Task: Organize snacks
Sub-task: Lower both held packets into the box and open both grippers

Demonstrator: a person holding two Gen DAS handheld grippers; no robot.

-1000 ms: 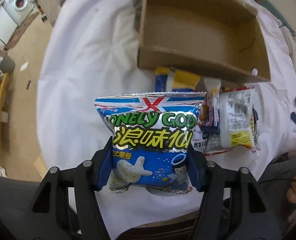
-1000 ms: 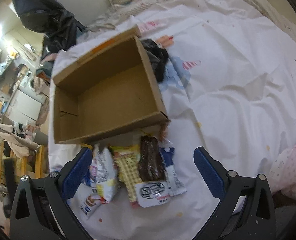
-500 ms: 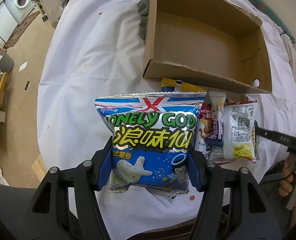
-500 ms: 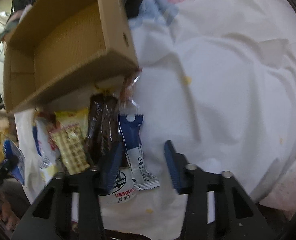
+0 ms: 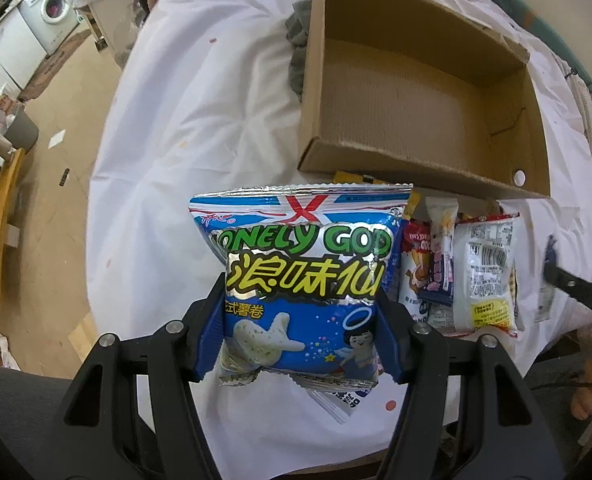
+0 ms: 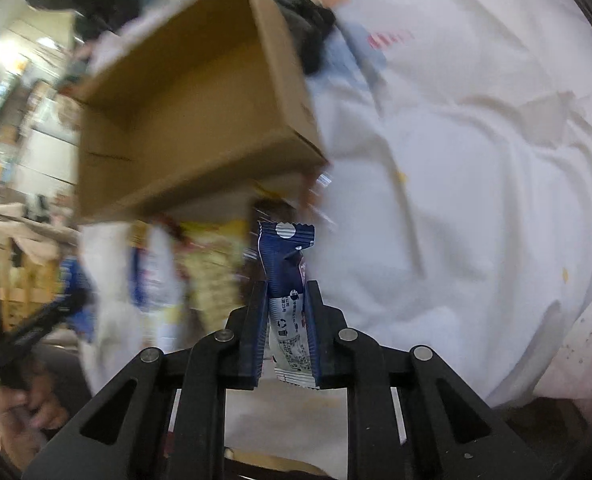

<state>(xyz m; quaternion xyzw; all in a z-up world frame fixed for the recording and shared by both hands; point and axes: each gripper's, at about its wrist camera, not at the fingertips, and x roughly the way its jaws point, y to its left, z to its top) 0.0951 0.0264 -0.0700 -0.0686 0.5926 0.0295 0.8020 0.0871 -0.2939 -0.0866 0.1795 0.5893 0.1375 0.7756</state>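
My left gripper is shut on a blue and silver "Lonely God" chip bag, held above the white cloth in front of the open cardboard box. My right gripper is shut on a narrow dark blue and white snack packet, lifted off the cloth. The box is empty inside in both views. Several other snack packets lie in a row in front of the box; they are blurred in the right wrist view.
A white cloth covers the table, which ends at a rounded left edge above the floor. A dark cloth lies against the box's far left side. A washing machine stands far off. The right gripper's finger shows at the right.
My right gripper went from wide open to shut on the blue and white packet and lifted it off the row. My left gripper still holds the chip bag; the box has come closer.
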